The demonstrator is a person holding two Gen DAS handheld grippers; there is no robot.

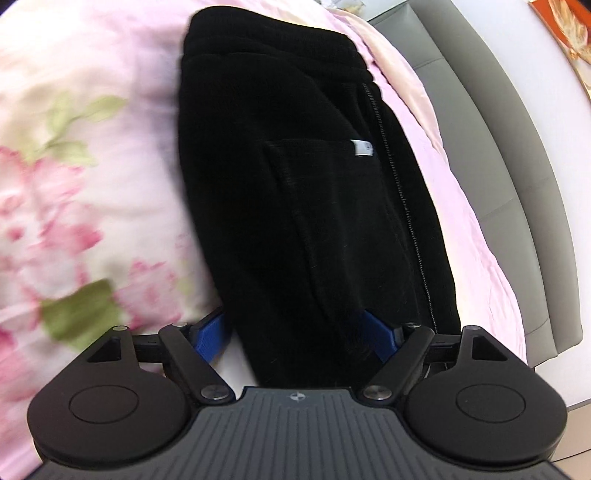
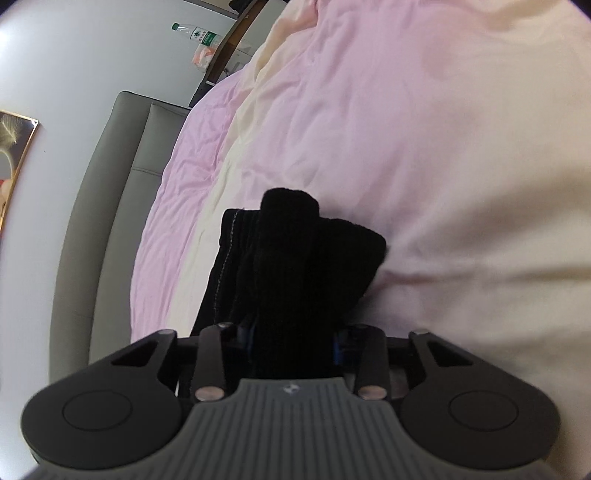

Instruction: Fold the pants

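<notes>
Pants (image 1: 295, 192) lie on bed (image 1: 74, 166); left tool (image 1: 295, 332) gapes wide around fabric; right tool (image 2: 291, 343) pinches bunched cloth (lower evenly, align edges).

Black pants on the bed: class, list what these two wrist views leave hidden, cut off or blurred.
- Left wrist view: the floral bedding is motion-blurred; the black pants hide part of the left gripper, so contact is unclear.
- Right wrist view: bunched pants cover the right gripper pads; grip unconfirmed.
- Right wrist view: the bottle label is too small to read.
</notes>
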